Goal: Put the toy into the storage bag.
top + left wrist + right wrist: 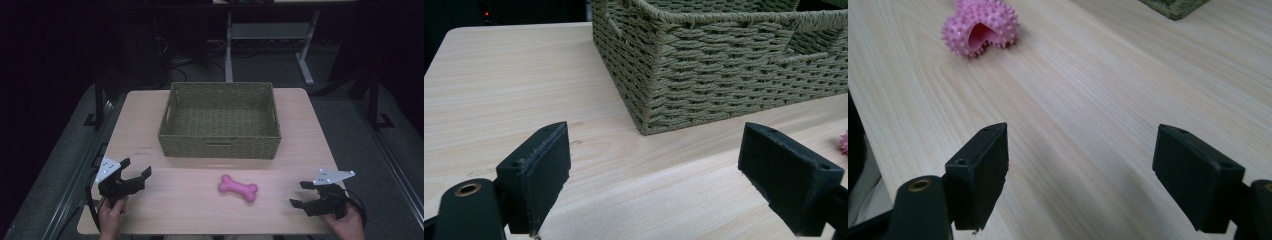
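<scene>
A pink spiky dog-bone toy (238,188) lies flat on the wooden table (190,210), close to the near edge and a little right of its middle, with one knobbed end pointing toward the near right corner. Behind it, toward the far edge, stands a green woven basket (219,147) with a cut-out handle in its front wall. The left gripper (134,176) hovers at the near left corner, its black jaws spread wide with only bare tabletop between them; in the left gripper view the basket's near corner (649,107) sits ahead of the jaws and a sliver of the toy (844,142) peeks in at the right edge. The right gripper (301,194) sits at the near right corner, its jaws likewise gaping apart and pinching nothing. In the right gripper view the toy's knobbed end (980,27) lies well ahead of the jaws and off to their left, apart from both pads
</scene>
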{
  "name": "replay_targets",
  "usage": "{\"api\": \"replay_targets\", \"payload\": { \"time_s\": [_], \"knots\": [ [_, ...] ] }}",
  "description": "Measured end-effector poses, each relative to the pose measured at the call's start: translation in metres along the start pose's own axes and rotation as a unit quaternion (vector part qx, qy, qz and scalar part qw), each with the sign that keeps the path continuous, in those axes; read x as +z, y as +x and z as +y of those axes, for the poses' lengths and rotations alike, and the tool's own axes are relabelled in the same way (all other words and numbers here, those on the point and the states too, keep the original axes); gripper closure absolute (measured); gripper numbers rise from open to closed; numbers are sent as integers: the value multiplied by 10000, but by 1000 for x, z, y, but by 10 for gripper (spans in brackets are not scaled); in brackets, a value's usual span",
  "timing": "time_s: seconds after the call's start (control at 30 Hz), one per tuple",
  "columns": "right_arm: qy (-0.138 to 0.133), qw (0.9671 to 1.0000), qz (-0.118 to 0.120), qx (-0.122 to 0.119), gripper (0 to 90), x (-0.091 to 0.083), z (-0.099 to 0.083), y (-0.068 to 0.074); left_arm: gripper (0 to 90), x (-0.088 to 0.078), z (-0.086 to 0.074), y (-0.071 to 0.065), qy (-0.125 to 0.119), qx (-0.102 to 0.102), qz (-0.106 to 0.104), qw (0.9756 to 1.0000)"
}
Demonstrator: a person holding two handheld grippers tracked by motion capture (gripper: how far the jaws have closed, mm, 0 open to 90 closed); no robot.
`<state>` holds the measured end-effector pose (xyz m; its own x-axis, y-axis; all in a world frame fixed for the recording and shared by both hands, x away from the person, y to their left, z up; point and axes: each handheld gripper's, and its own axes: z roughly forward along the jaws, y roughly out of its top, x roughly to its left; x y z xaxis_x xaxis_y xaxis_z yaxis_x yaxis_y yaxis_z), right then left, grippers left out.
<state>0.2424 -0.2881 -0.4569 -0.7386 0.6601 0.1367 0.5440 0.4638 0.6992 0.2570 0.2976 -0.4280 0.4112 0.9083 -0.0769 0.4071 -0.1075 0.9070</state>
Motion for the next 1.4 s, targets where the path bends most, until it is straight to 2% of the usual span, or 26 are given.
{"api": "replay_targets", "payload": {
  "time_s": [0.2, 0.3, 0.37, 0.57, 0.8, 1.1, 1.4],
  "knots": [
    [60, 9999, 76, -107, 217, 2, 6, 7, 130, 2, -1, -1, 24, 7, -16, 10000],
    [156, 9995, 127, -239, 214, 5, 13, 13, 130, 0, -1, 1, 15, 20, -22, 10000],
    [216, 9993, 184, -244, 214, 6, 17, 16, 130, -1, -1, 2, 1, -3, -15, 10000],
    [345, 9984, 255, -369, 210, 10, 25, 19, 130, -2, -1, 4, -14, -58, 20, 10000],
    [462, 9975, 291, -443, 206, 12, 32, 22, 130, 0, -1, 1, 14, -4, 0, 10000],
    [637, 9955, 417, -560, 191, 19, 44, 27, 130, 1, -2, 2, 33, -11, -23, 10000],
    [848, 9920, 567, -748, 187, 27, 60, 32, 130, 1, -2, 4, 17, -23, -12, 10000]
  ]
}}
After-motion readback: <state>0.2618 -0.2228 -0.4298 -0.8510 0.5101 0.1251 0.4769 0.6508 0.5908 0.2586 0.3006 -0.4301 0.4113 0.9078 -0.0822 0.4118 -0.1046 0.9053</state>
